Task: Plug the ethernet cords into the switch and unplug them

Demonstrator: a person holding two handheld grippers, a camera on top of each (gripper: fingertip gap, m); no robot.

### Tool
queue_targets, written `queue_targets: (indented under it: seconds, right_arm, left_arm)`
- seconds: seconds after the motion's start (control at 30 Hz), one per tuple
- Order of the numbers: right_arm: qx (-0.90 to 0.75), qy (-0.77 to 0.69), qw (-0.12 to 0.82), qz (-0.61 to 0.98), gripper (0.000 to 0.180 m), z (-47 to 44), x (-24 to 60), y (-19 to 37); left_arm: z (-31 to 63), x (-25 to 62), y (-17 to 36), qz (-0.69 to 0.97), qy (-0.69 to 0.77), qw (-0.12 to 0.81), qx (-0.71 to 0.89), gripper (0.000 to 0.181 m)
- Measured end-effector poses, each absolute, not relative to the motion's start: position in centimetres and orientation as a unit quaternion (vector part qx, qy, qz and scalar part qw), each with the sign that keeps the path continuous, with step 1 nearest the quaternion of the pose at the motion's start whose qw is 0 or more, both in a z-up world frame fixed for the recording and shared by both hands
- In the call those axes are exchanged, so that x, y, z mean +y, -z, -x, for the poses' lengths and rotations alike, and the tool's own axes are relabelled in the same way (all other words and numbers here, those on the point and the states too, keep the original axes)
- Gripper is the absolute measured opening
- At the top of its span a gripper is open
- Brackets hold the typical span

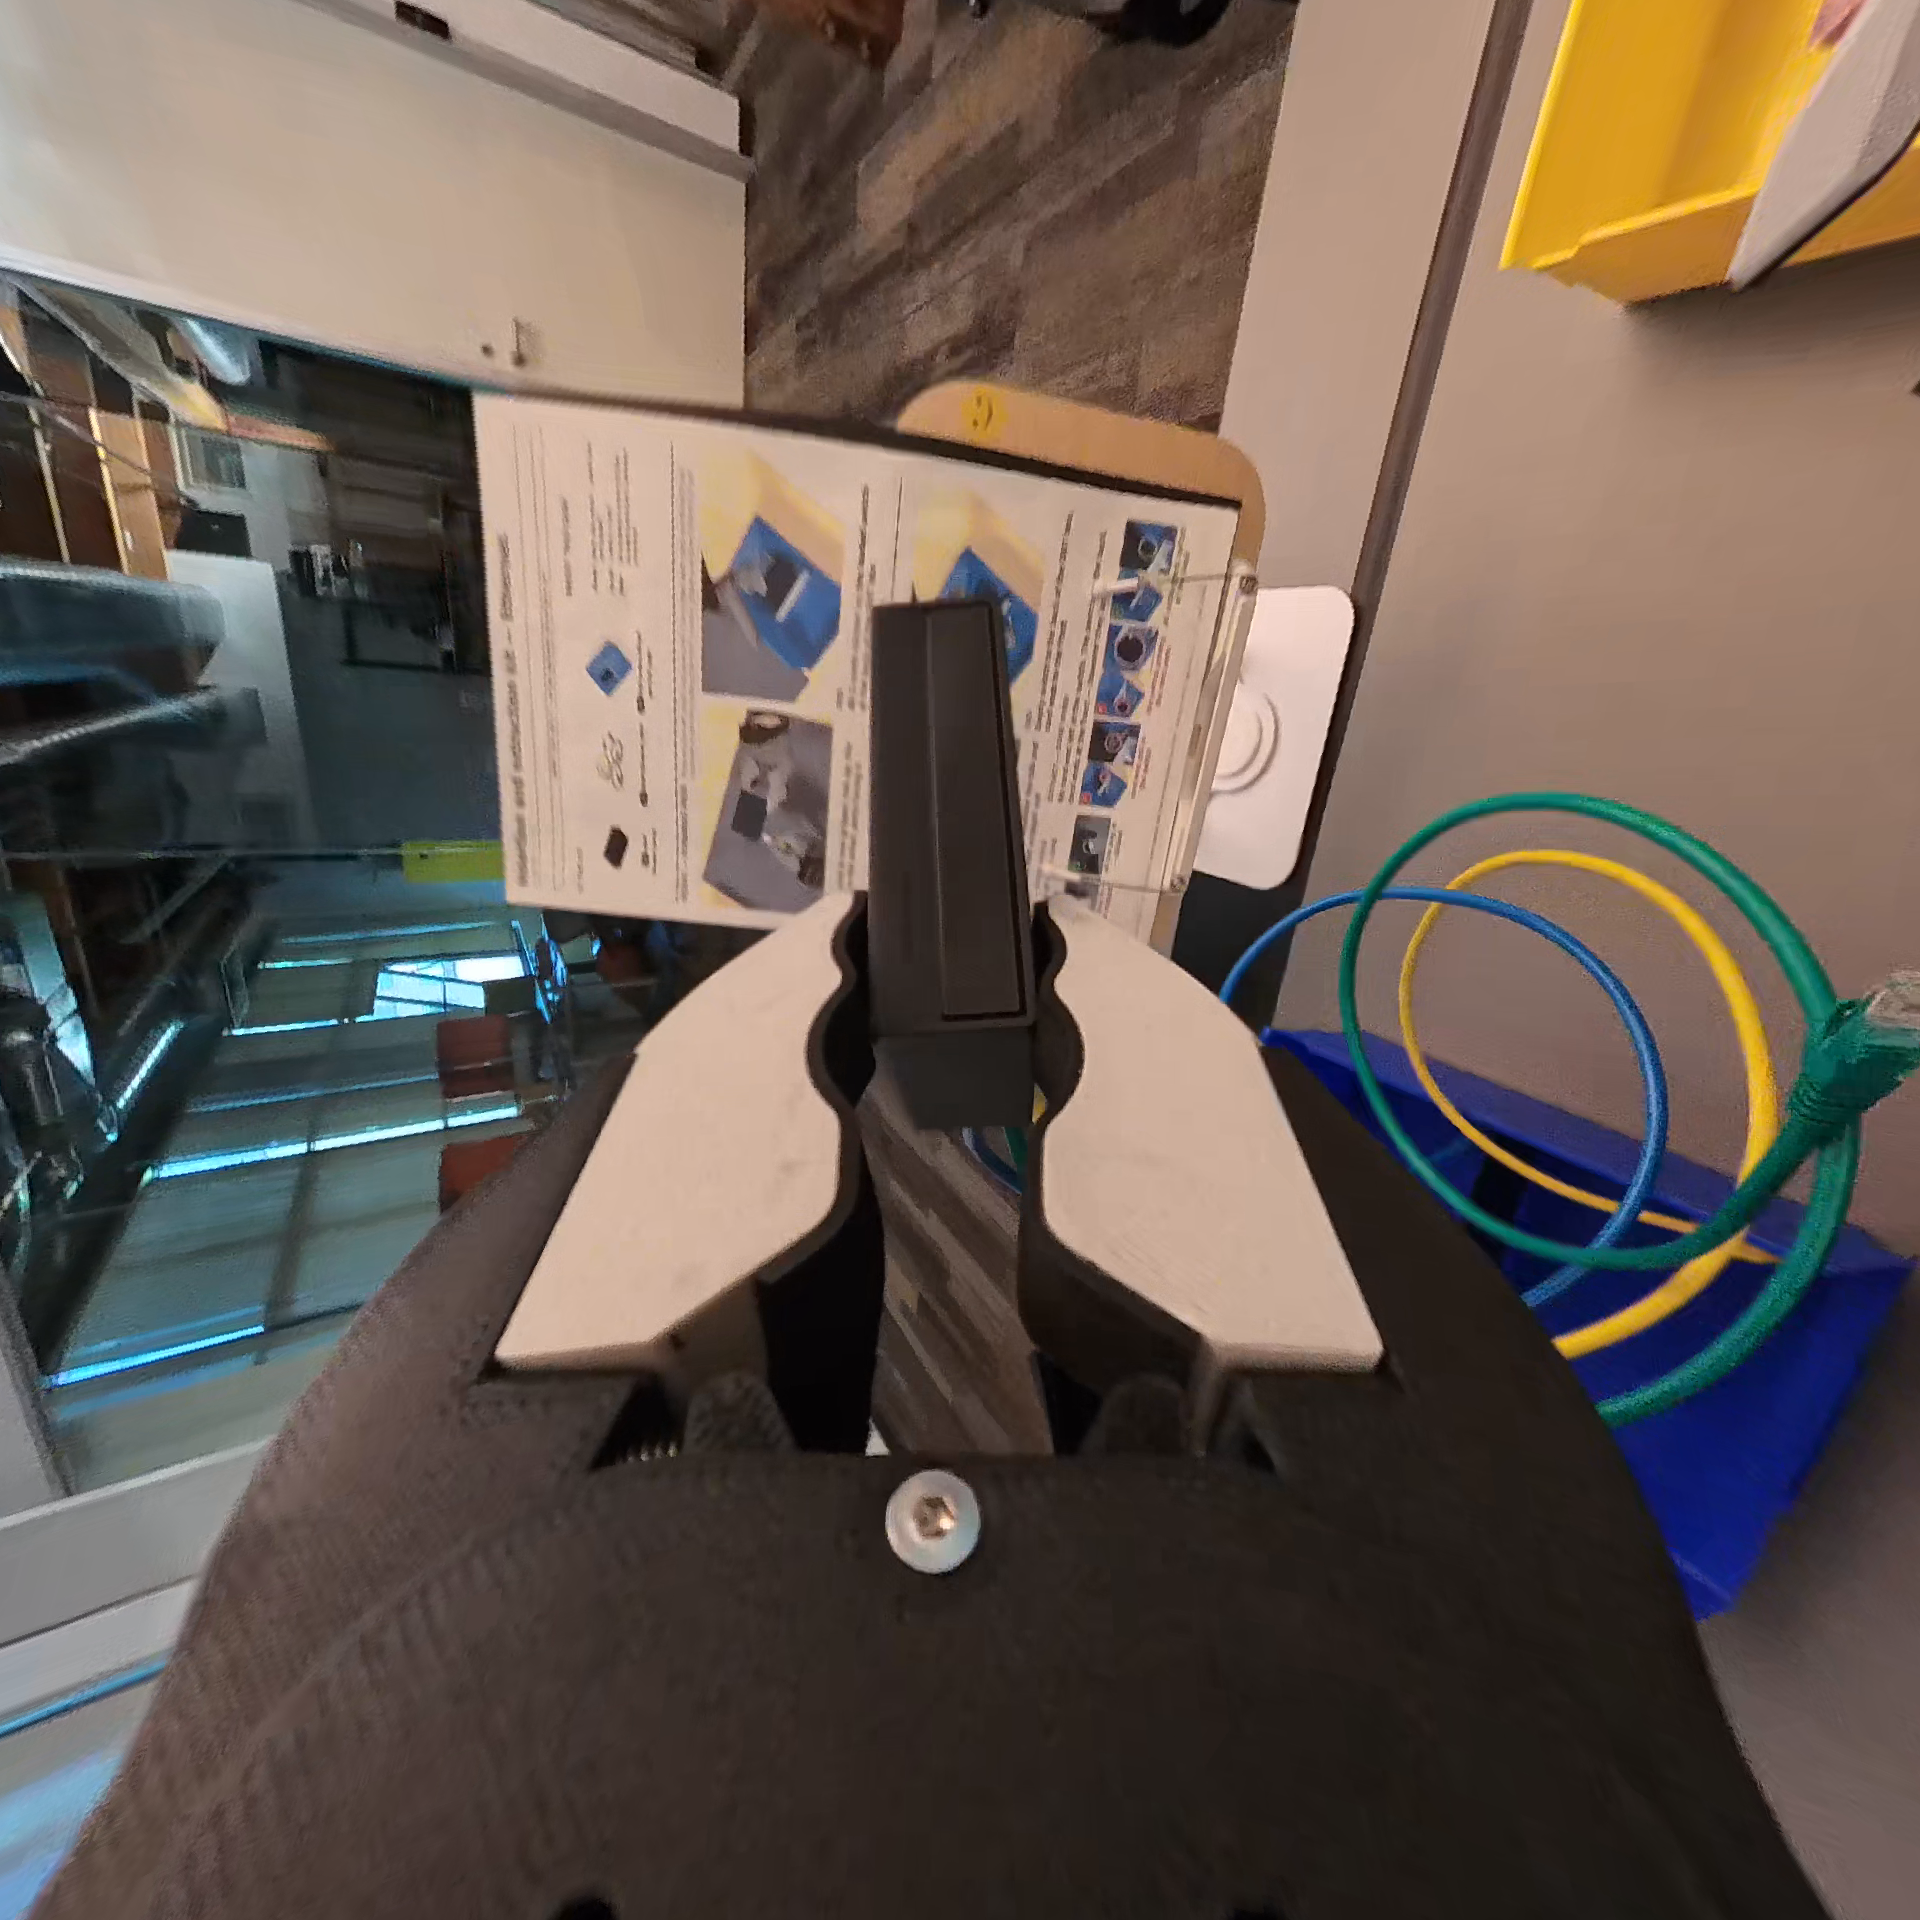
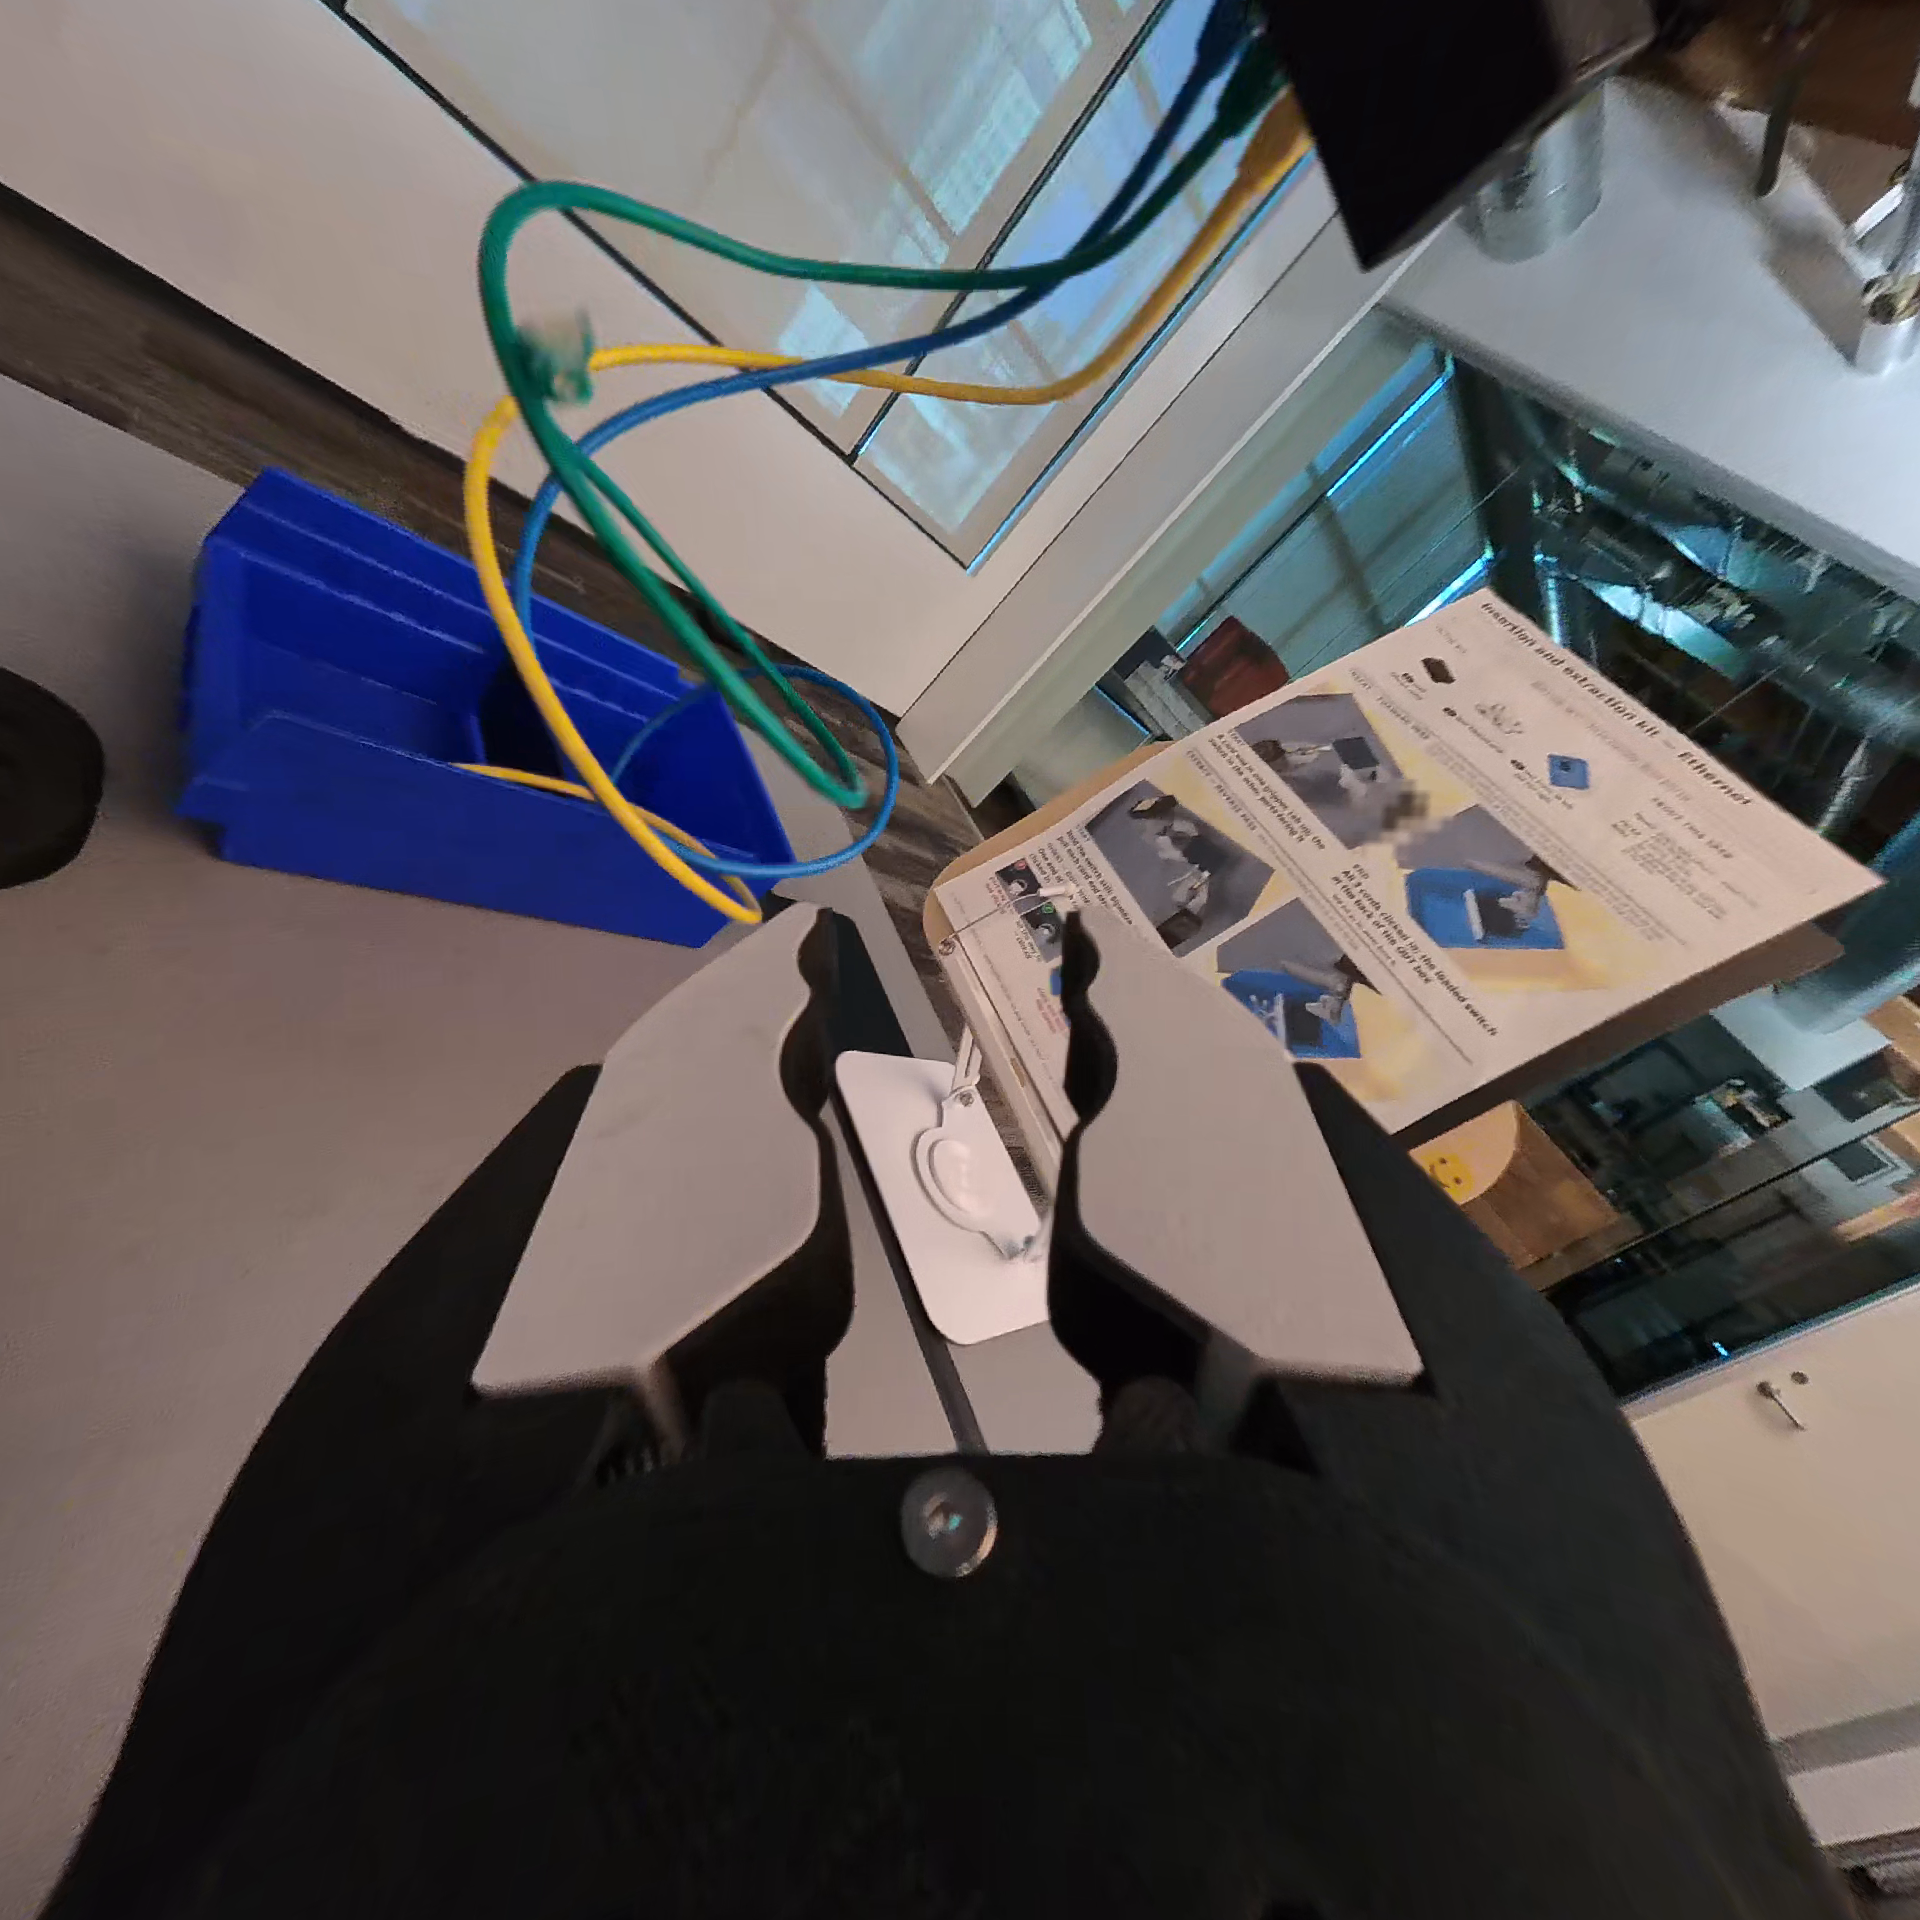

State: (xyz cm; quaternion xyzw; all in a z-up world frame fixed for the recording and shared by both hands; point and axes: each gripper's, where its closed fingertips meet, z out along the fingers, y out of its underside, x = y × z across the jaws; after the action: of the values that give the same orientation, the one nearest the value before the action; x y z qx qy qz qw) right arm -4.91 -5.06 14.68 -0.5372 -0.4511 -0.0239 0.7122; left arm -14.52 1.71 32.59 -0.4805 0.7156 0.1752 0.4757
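Black and boxy, the switch sits clamped between the left gripper's grey, scalloped jaws, standing out past their tips. Green, yellow and blue cords, thin and braided in texture, loop right of it over a blue plastic bin; the green one's clear plug hangs free. A printed sheet stands behind. The right gripper holds nothing, jaws parted narrowly, with the switch far up right.

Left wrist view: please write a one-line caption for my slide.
Left tool shut on the black switch, held up, with green, yellow and blue cords looping beside a blue bin.
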Motion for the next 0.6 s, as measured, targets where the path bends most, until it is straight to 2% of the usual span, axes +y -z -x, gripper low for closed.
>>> queue_targets:
  seconds: [0.17, 0.43, 0.6]
  right_arm:
    - [-0.431, 0.043, 0.736, 0.52, 0.043, 3.6, -6.3, -16.5]
    - [-0.389, 0.076, 0.778, 0.489, 0.049, 1.5, -7.0, -18.7]
    - [-0.401, 0.057, 0.758, 0.511, 0.052, 1.2, -5.3, -16.9]
  left_arm:
    - [11.1, 0.2, -30.3, 0.449, -0.196, 0.445, 0.75, 0.027]
    - [5.8, -2.0, -18.8, 0.395, -0.176, 0.368, 0.823, 0.027]
    - [3.6, -2.5, -14.1, 0.363, -0.196, 0.328, 0.85, 0.027]
